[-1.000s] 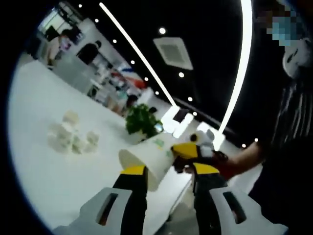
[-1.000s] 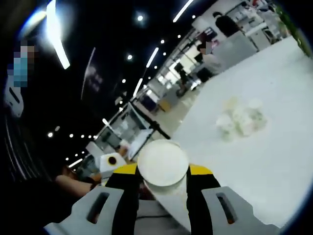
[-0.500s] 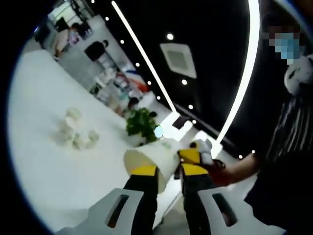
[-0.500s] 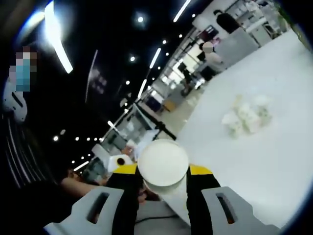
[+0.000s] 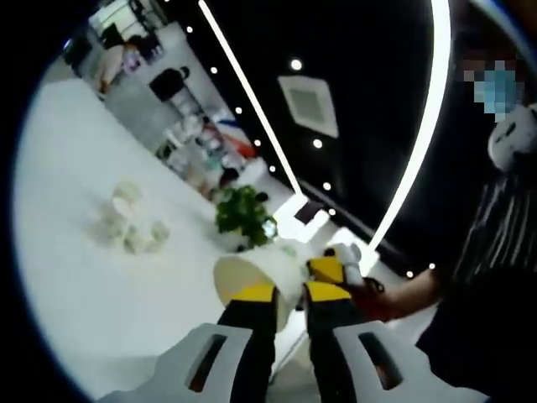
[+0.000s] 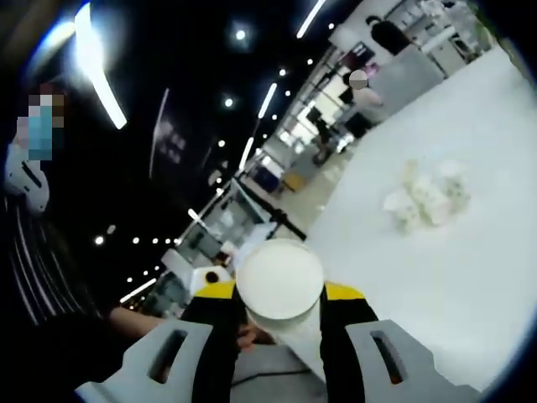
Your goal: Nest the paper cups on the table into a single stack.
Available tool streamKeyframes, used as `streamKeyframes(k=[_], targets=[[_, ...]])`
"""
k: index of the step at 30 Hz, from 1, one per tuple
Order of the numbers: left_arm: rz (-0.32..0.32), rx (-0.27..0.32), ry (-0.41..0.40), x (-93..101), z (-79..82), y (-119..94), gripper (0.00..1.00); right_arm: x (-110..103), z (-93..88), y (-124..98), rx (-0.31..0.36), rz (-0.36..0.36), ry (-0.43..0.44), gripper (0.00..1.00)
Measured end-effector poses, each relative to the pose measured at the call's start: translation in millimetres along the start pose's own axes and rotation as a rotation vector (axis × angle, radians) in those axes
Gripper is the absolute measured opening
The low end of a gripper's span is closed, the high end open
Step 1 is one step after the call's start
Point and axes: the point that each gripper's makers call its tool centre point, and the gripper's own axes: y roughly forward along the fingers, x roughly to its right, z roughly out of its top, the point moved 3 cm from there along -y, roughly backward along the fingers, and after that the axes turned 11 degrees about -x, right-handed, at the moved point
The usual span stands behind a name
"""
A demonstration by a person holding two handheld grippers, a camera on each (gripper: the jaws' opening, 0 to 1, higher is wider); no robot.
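Looking at the left gripper view, the left hand-held gripper (image 5: 288, 295) is seen pressed against a paper cup (image 5: 254, 277). A second ago its jaws stood wide apart on each side of the cup; now they have been brought in close, so the cup is pinched near its rim. The cup is held up in the air, lying on its side, with its open mouth turned to the left. The other end of the same cup is gripped by the right hand-held gripper (image 5: 336, 267), which comes in from the right.

In the right gripper view, the right hand-held gripper (image 6: 279, 295) is pinching the cup (image 6: 279, 281) from both sides, and the cup's round white bottom is turned to the camera. That grip looks the same as it did a second ago.

It is judged that the cup is being passed from one gripper to the other, so it can then be set into a stack.

More cups (image 5: 130, 227) are seen far off on the white bench (image 5: 75, 302), bunched together and not yet stacked. They also show in the right gripper view (image 6: 426, 200).

The open mouth of the cup is shown in the left view, and its flat bottom in the right view. A green plant (image 5: 242, 211) at the far end of the bench shows in the left view.
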Motion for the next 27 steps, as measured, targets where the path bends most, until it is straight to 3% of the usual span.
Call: streamKeyframes(k=[27], targets=[[-0.067,-0.010,-0.076,8.1,5.5,1.2,0.01,-1.1,-4.1,-3.7,0.043,0.110,0.125,0.34]])
